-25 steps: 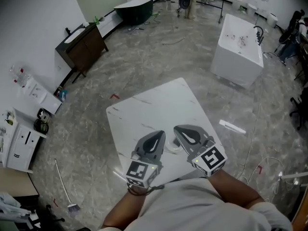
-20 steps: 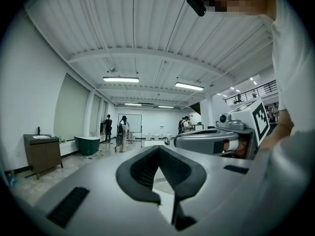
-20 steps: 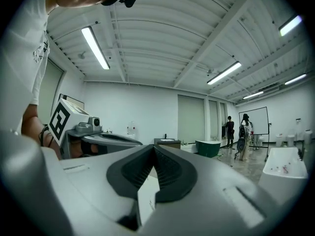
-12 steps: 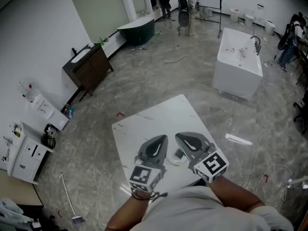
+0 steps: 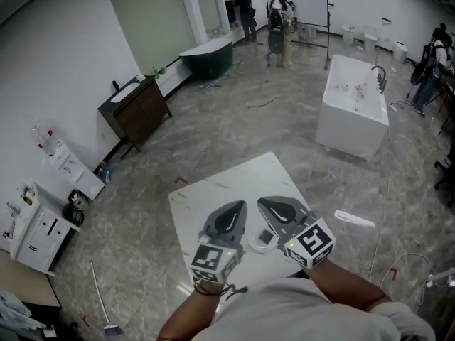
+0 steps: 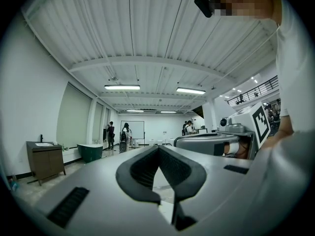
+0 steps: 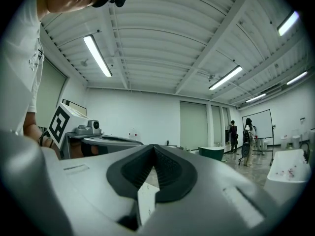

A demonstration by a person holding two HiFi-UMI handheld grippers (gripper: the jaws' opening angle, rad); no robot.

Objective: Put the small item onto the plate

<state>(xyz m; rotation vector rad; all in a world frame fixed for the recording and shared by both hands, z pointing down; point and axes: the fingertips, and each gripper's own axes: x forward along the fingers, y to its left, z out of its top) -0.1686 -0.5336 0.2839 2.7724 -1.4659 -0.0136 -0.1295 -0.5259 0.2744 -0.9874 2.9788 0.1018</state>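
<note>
Though small, item [image 5: 265,236] on plate [image 5: 254,249]

The table [image 5: 227,183] is white with thin grey veins, on a floor [image 5: 234,119] of mottled grey marble. The left gripper [image 5: 237,208] and right gripper [image 5: 266,203] are pale grey with dark grey pads [image 6: 140,168]. Each carries a marker cube [image 5: 212,260] patterned in black and white squares. Beyond stand a white bathtub [image 5: 353,112], a dark green bathtub [image 5: 210,55] and a dark brown vanity cabinet [image 5: 138,109].
</note>
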